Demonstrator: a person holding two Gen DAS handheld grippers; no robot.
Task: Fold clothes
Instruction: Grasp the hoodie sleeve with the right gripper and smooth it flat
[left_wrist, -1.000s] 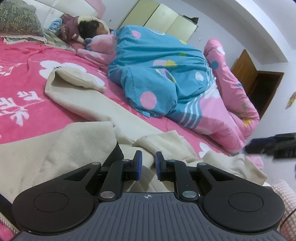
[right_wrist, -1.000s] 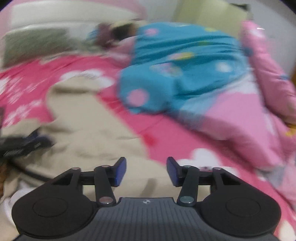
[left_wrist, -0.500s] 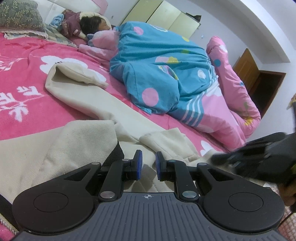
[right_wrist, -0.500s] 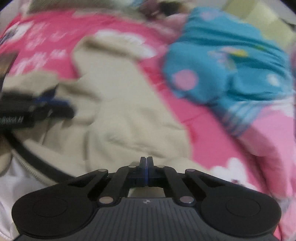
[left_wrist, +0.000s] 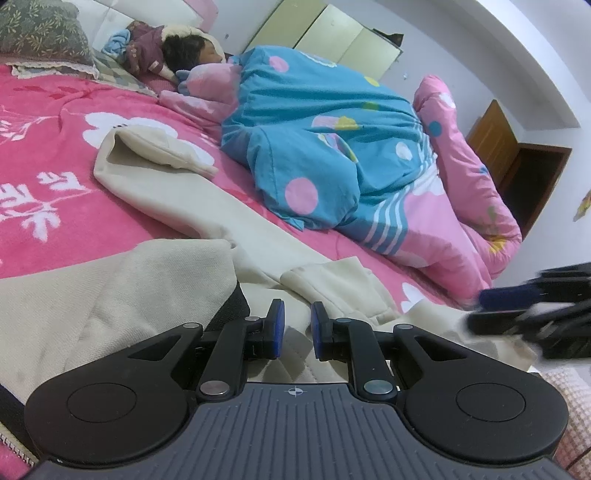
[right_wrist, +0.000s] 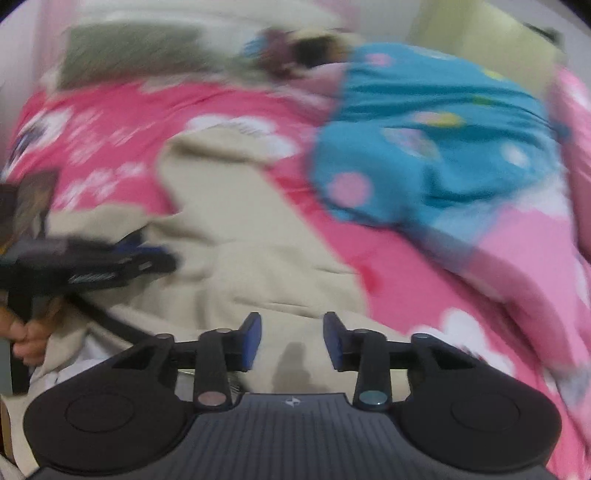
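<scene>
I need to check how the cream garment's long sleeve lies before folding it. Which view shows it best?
The left wrist view: the sleeve is sharp from its open cuff down to the body. The right wrist view shows the sleeve too, but blurred.

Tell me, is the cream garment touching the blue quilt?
Apart. The left wrist view shows a strip of pink sheet between the cream garment and the blue quilt.

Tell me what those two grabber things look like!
Both match. The left tool has two thin black fingers with blue pads, hinged by silver rivets to two round black discs. Behind sits a grey ribbed plate with a small crosshair mark. The right tool looks the same: black fingers, blue pads, silver rivets, ribbed grey plate. No cables or sleeves show.
</scene>
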